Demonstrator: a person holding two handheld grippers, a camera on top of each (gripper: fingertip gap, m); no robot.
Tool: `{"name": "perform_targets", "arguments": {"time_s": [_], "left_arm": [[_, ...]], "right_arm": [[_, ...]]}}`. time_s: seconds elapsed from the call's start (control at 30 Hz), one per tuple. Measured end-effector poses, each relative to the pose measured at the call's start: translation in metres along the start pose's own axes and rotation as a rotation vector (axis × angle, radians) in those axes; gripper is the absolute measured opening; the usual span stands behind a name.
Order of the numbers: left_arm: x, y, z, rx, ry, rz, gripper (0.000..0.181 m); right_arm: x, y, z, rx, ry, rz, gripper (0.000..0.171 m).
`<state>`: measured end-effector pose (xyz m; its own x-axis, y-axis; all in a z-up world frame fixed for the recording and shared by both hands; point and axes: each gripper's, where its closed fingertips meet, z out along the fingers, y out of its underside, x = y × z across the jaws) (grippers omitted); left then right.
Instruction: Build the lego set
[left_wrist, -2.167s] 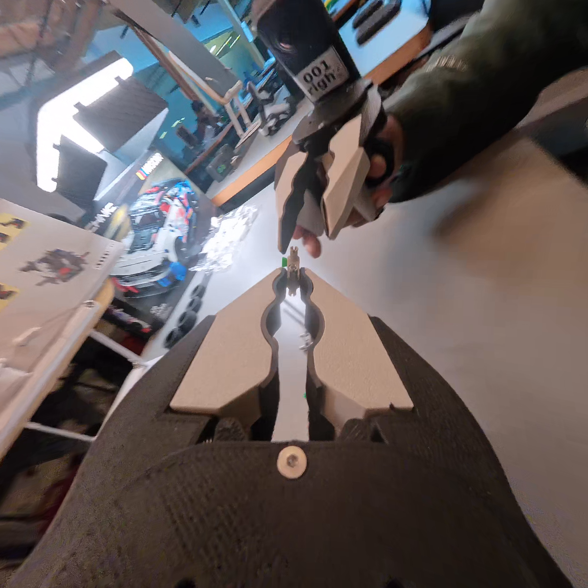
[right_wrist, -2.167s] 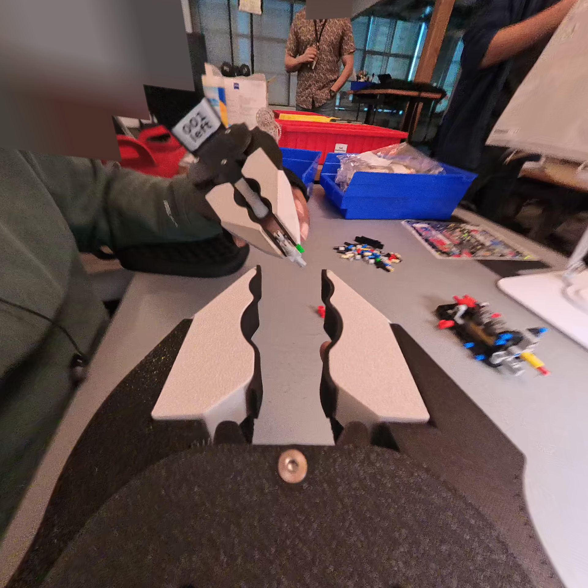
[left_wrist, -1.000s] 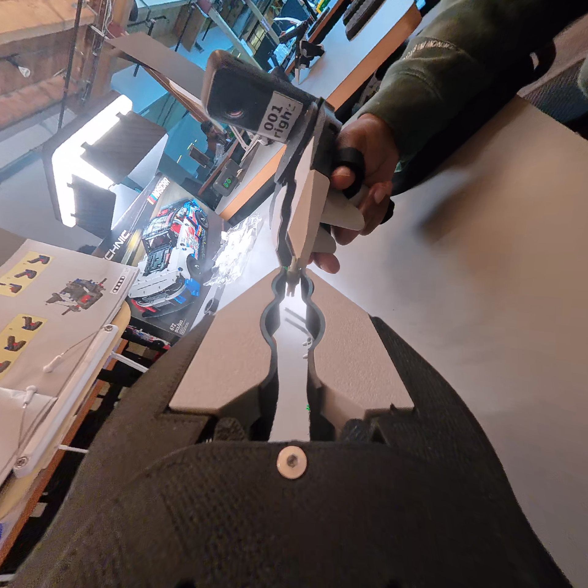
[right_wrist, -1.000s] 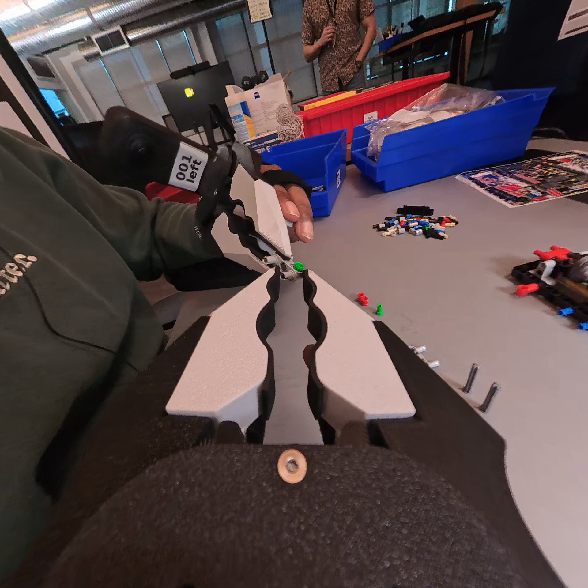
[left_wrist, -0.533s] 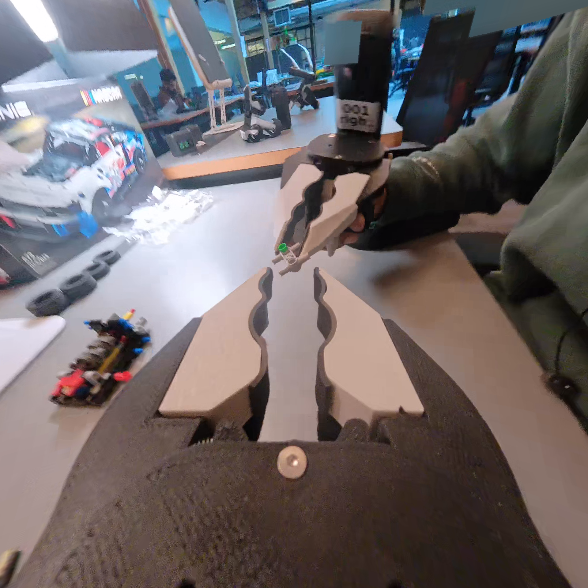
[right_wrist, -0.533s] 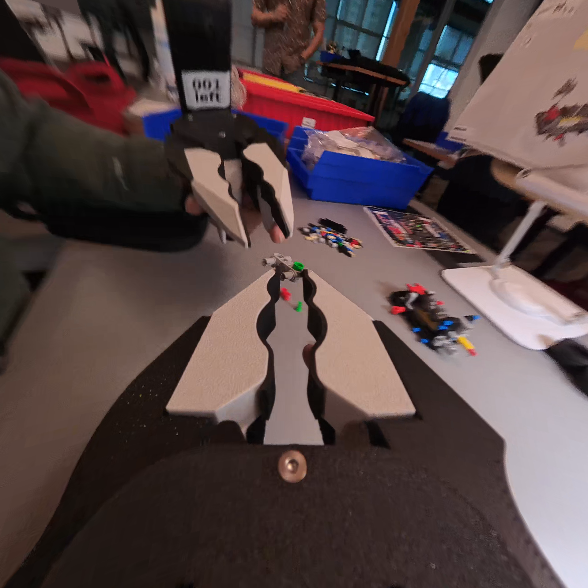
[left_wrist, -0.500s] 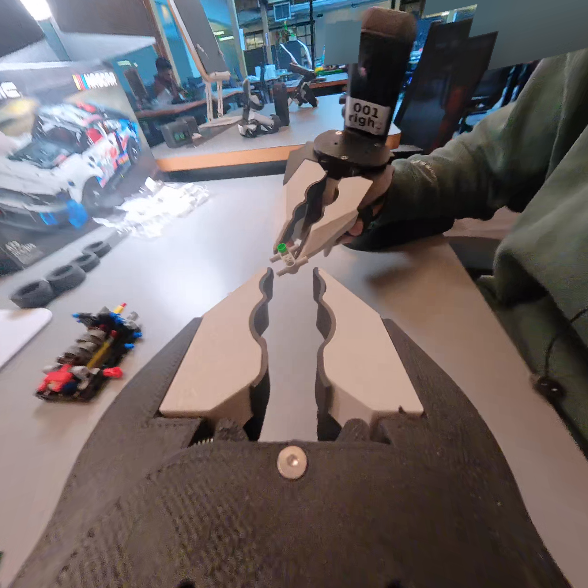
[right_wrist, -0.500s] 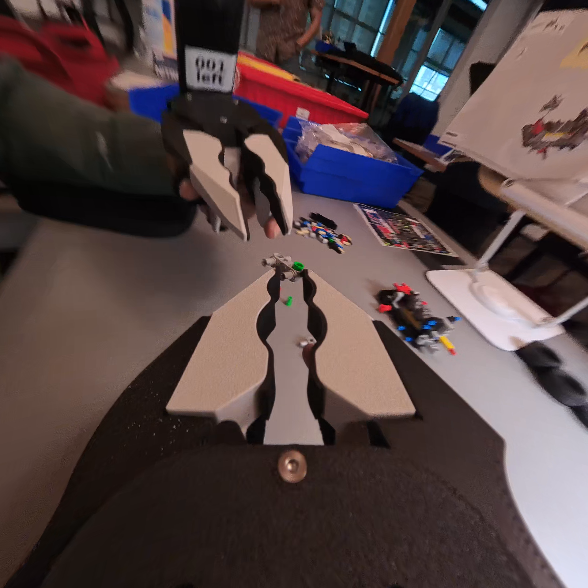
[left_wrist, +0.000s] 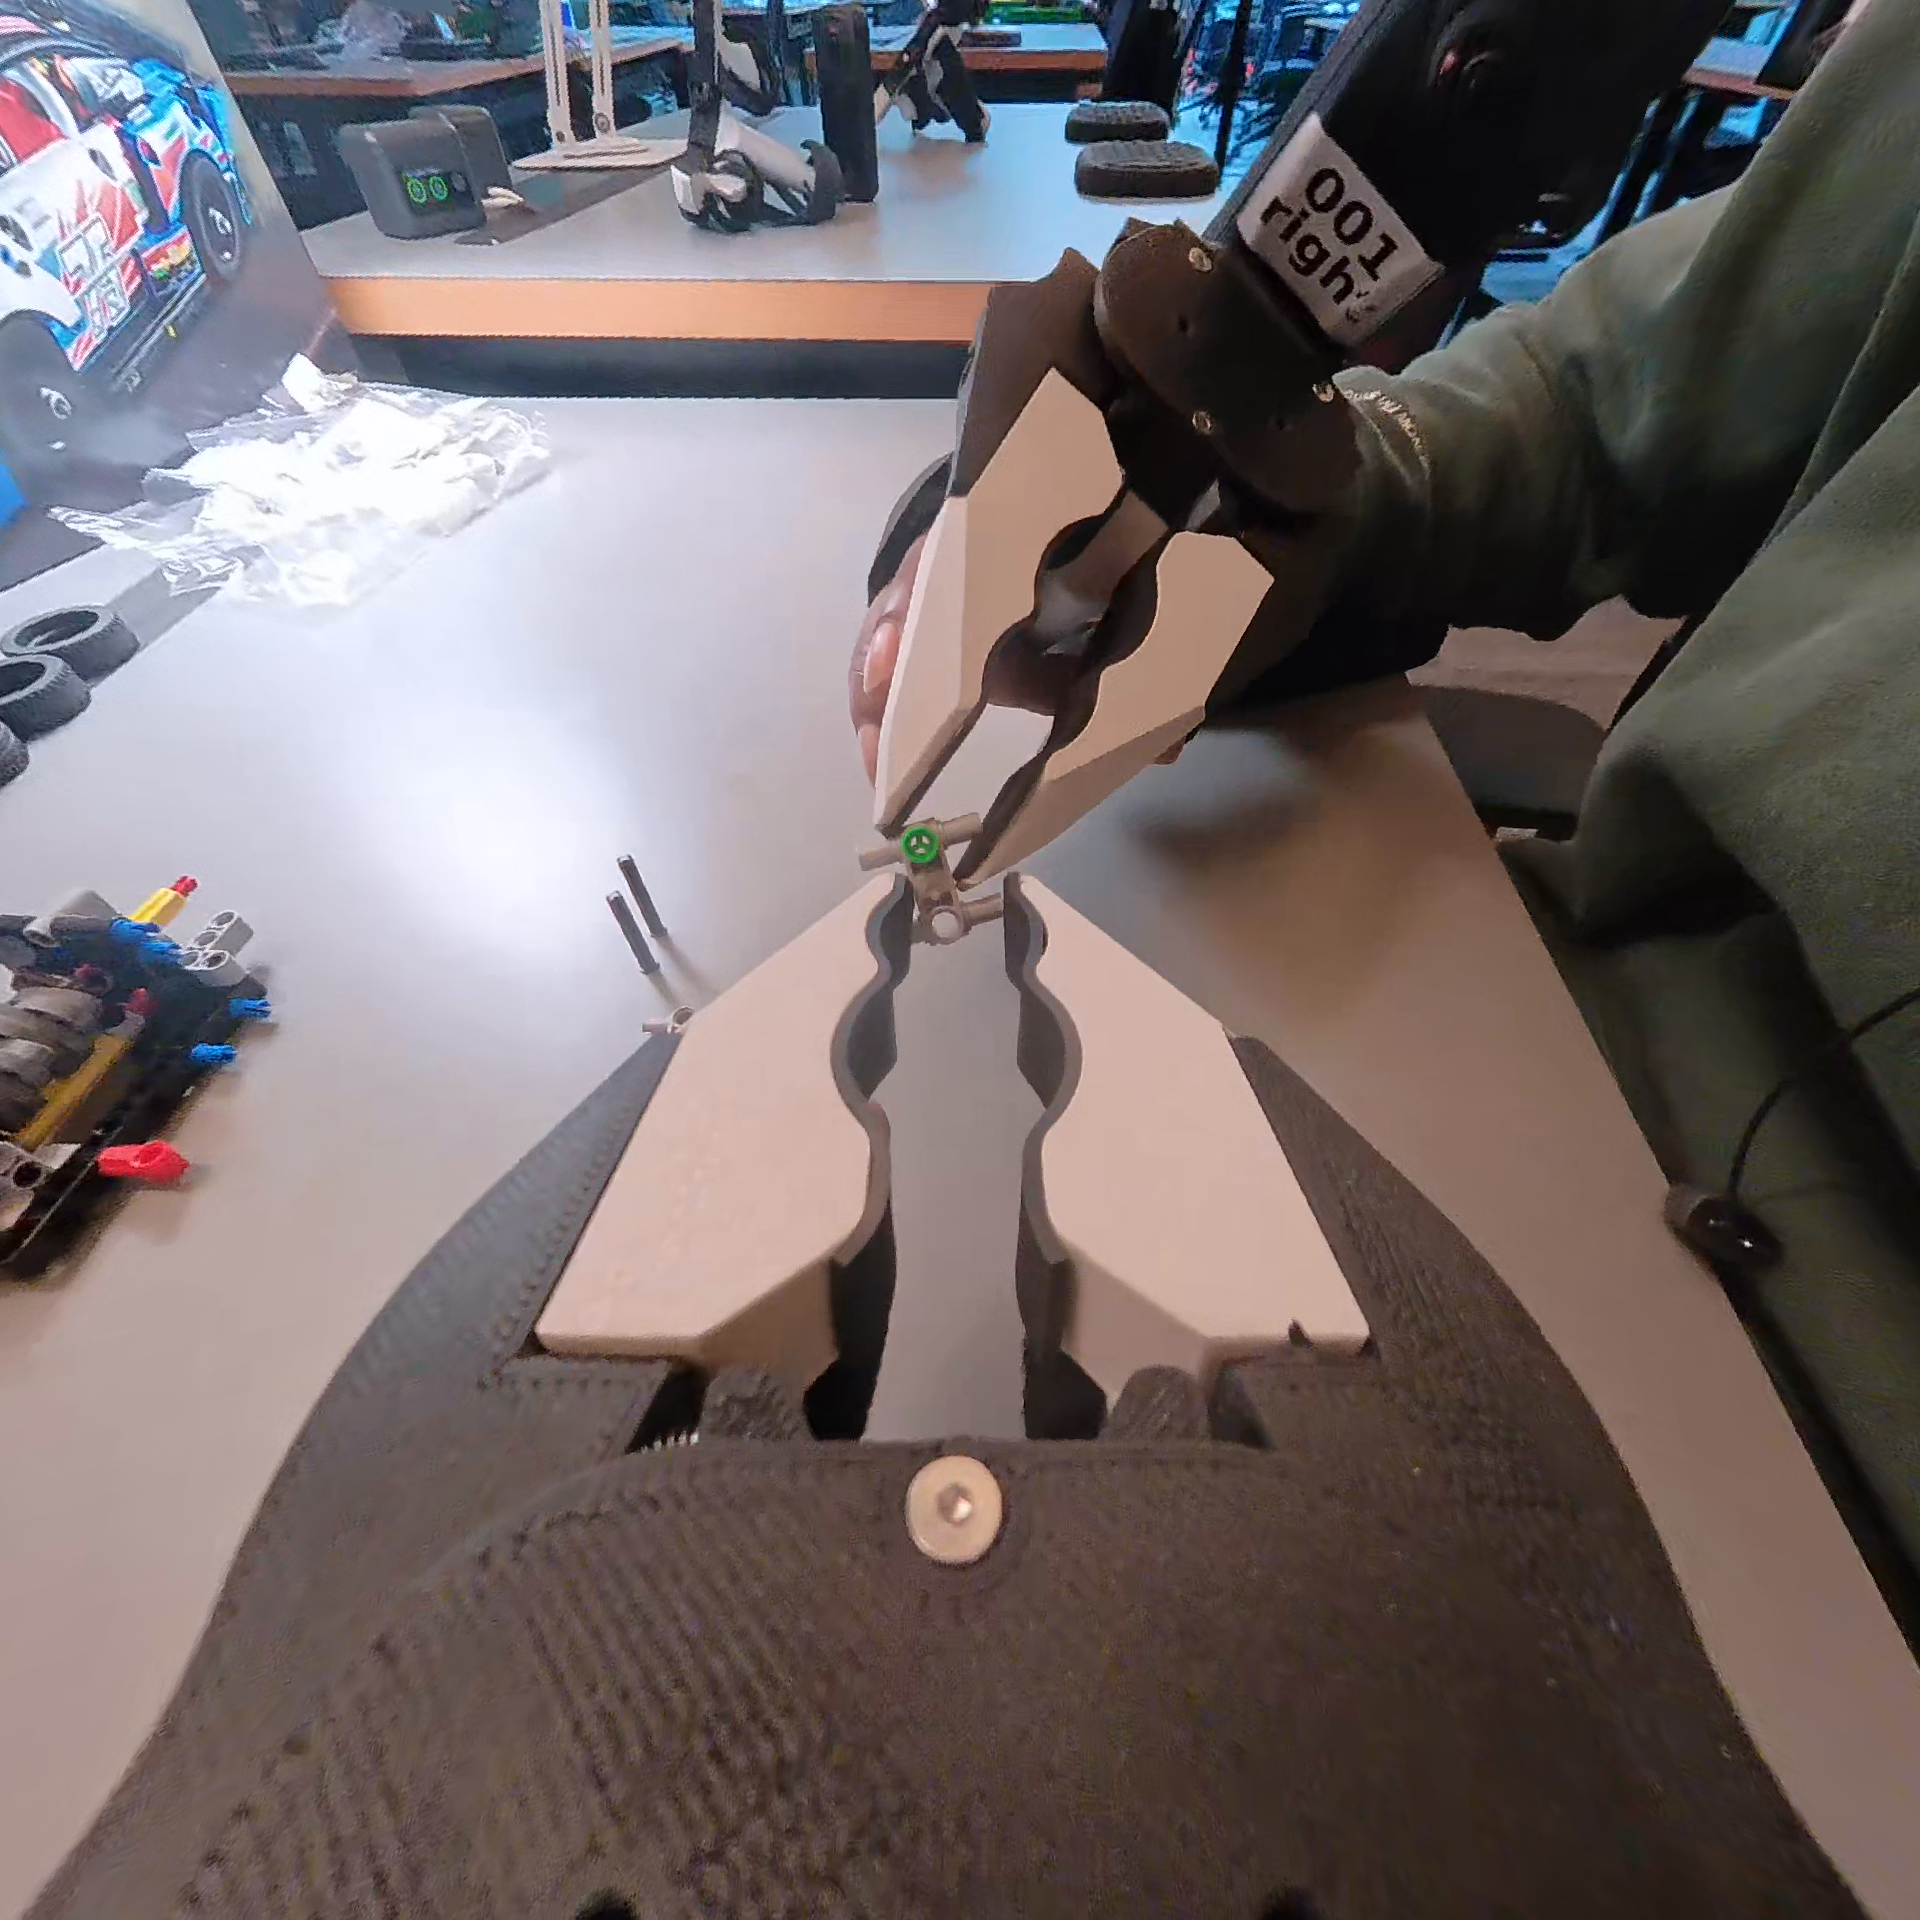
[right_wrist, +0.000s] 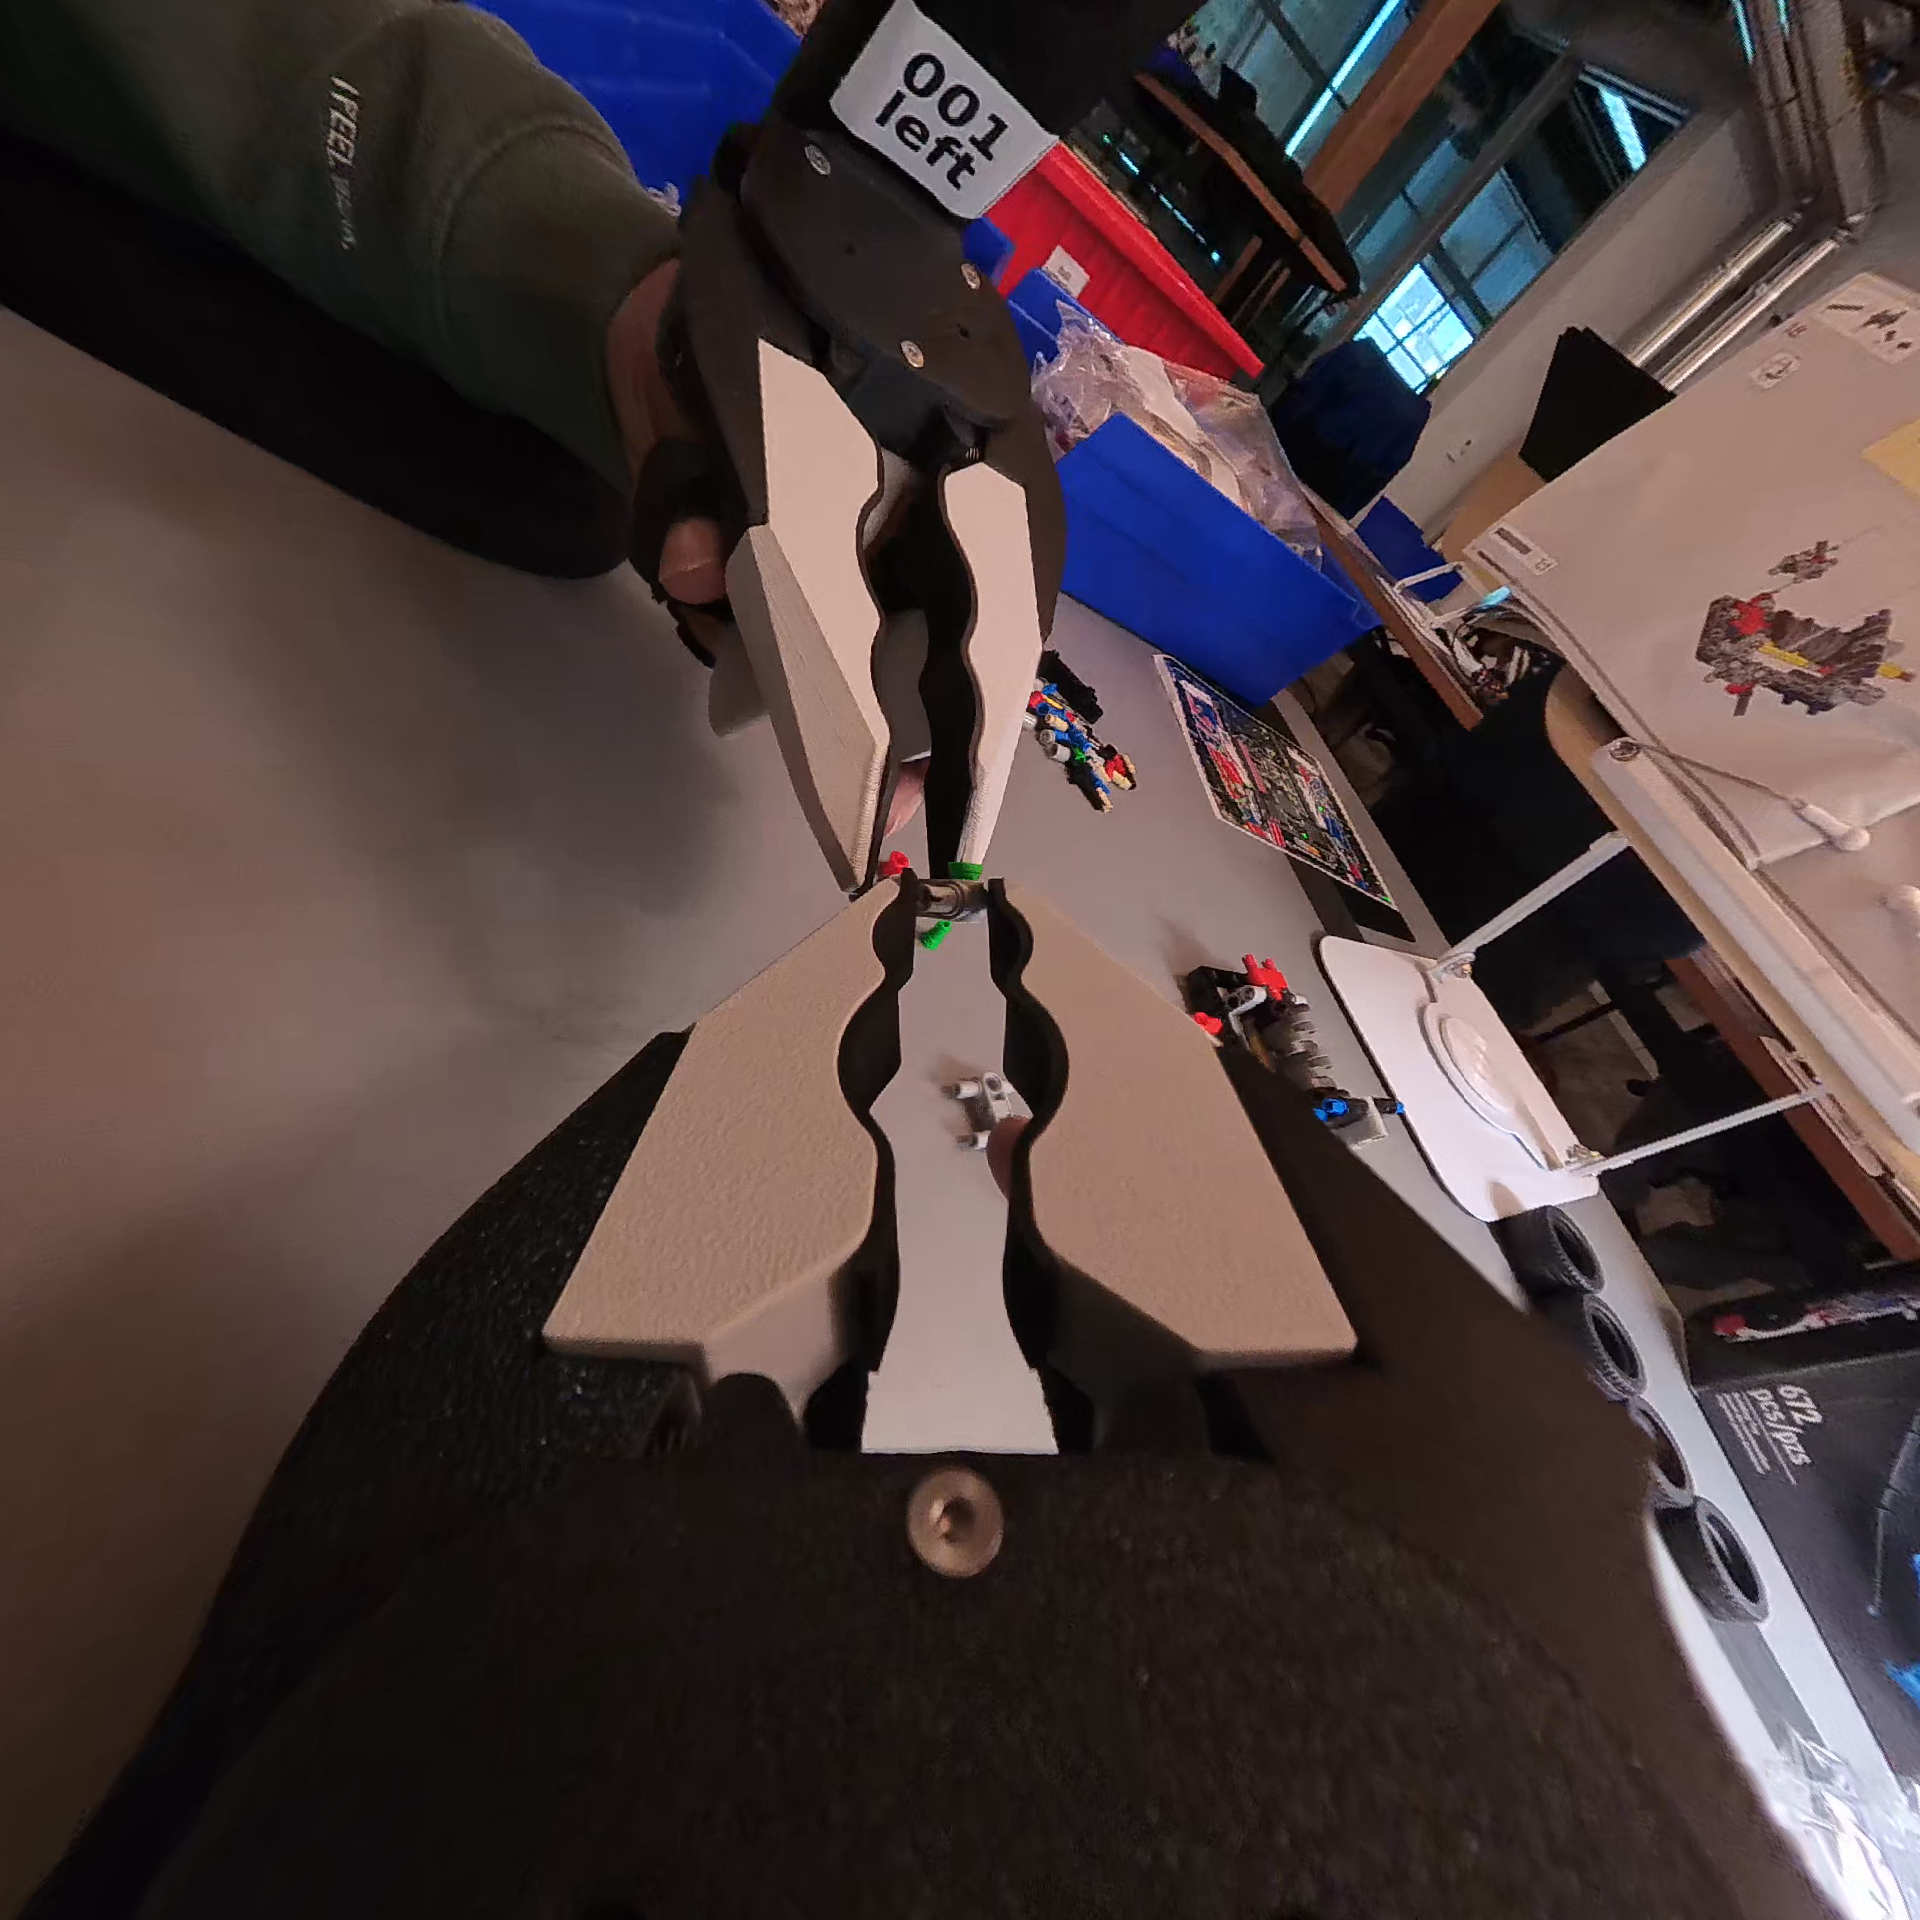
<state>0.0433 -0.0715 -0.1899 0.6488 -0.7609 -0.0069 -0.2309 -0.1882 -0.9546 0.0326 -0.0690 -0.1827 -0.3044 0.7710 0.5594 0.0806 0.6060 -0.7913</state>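
My right gripper (left_wrist: 935, 847) pinches the small grey assembly (left_wrist: 928, 878) at its green-pinned top. It hangs toward six o'clock, long axis upright, between my left gripper (left_wrist: 948, 902) fingertips, which look slightly spread, contact unclear. Left is nearer.

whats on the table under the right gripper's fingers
A small grey lego connector and a loose green pin lie on the grey table. The fingers hide anything beside them.
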Motion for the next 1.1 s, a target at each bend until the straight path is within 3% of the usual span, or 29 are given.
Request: {"name": "perform_targets", "arguments": {"time_s": [0.23, 0.6, 1.1], "left_arm": [[0.006, -0.008, -0.002, 0.047, 0.044, -0.015, 0.015], [0.011, -0.041, -0.012, 0.321, 0.234, -0.318, 0.014], [0.009, -0.049, -0.019, 0.384, 0.259, -0.353, 0.006]], "right_arm": [[0.0, -0.013, -0.003, 0.101, -0.063, 0.19, 0.013], [0.015, -0.038, -0.013, 0.302, -0.117, 0.505, 0.013], [0.016, -0.043, -0.016, 0.336, -0.089, 0.439, 0.014]]}}
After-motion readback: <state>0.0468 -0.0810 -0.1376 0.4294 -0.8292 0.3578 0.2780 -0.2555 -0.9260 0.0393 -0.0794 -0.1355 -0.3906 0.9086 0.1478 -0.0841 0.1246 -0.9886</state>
